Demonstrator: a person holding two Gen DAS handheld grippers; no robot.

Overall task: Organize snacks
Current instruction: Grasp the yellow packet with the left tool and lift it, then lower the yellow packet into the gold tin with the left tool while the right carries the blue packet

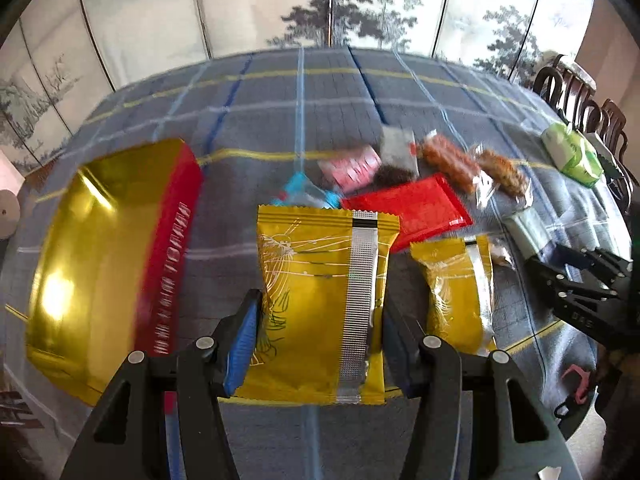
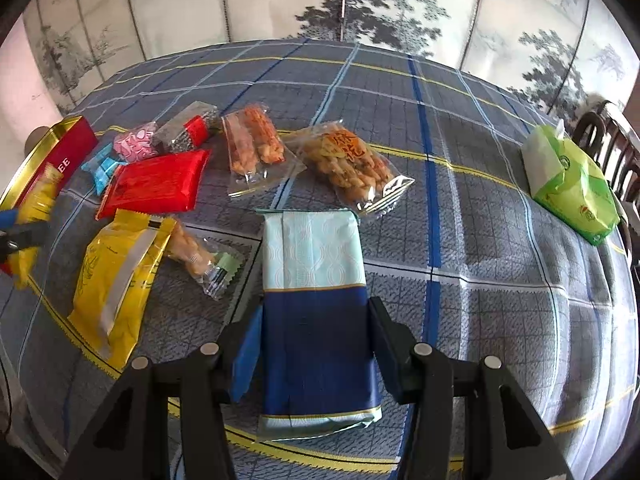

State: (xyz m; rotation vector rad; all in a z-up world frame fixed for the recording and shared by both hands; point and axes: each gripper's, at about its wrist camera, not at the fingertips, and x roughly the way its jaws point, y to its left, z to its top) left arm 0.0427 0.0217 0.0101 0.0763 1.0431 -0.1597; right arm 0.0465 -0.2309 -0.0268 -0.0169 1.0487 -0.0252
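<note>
My left gripper is shut on a yellow snack packet and holds it above the table, right of the open red and gold tin. My right gripper is shut on a blue and pale-green packet lying low over the cloth. A second yellow packet lies to its left; it also shows in the left wrist view. A red packet, a pink one, a light-blue one and clear bags of fried snacks lie beyond.
A green tissue pack lies at the table's far right edge, with dark wooden chairs behind it. The table carries a grey-blue plaid cloth. A painted folding screen stands behind the table.
</note>
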